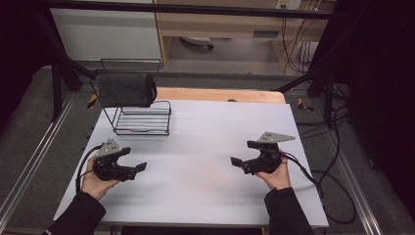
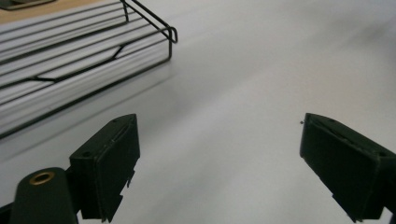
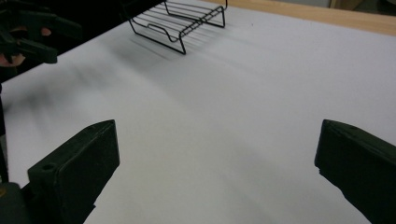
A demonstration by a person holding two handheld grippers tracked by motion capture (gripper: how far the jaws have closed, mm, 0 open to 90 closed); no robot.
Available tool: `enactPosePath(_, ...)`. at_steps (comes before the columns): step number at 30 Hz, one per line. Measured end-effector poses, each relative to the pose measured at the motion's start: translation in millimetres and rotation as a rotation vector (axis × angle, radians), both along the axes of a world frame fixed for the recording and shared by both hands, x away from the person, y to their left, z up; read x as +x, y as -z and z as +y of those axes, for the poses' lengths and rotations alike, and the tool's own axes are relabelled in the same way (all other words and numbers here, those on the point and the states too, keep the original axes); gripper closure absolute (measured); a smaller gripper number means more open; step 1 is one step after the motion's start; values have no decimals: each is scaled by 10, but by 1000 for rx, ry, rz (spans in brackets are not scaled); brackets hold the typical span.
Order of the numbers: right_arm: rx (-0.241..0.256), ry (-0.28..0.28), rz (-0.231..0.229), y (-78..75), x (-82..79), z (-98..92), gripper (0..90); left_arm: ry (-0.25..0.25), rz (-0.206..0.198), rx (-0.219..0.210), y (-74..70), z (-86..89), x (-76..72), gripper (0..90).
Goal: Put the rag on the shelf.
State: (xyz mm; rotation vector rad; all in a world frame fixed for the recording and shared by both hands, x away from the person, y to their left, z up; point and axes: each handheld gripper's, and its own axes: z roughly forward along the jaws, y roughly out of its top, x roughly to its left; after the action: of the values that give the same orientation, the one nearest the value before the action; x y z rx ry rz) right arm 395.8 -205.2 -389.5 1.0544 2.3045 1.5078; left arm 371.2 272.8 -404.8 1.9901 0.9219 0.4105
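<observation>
A black wire rack (image 1: 142, 117) stands at the back left of the white table (image 1: 205, 142), with a dark grey roll of cloth (image 1: 125, 90) resting on its top rail. My left gripper (image 1: 134, 159) hovers near the front left, open, nothing between its jaws; the rack (image 2: 70, 60) lies ahead of it to the left. My right gripper (image 1: 243, 152) sits at the front right, open and empty, pointing toward the rack (image 3: 180, 21). In the right gripper view the left gripper (image 3: 28, 35) appears far off at the upper left.
A wooden board edge (image 1: 220, 94) runs behind the table. Cables (image 1: 333, 186) trail off the right side onto the floor. A black frame bar (image 1: 195, 9) crosses overhead at the back.
</observation>
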Motion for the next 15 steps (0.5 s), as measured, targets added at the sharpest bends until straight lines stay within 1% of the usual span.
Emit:
enactPosePath(4,-7,6,15,173,-56,-150,4,7,17,6,117,12,-25,122)
enactPosePath(7,-4,14,7,276,-98,-266,4,10,21,16,176,19,-29,123)
enactPosePath(9,-17,16,6,331,-117,-337,4,14,22,17,203,20,-34,123)
enactPosePath(12,-27,20,18,414,-154,-436,3,16,23,21,237,21,-49,123)
enactPosePath(15,-32,38,40,496,-194,-525,3,19,26,30,273,25,-57,123)
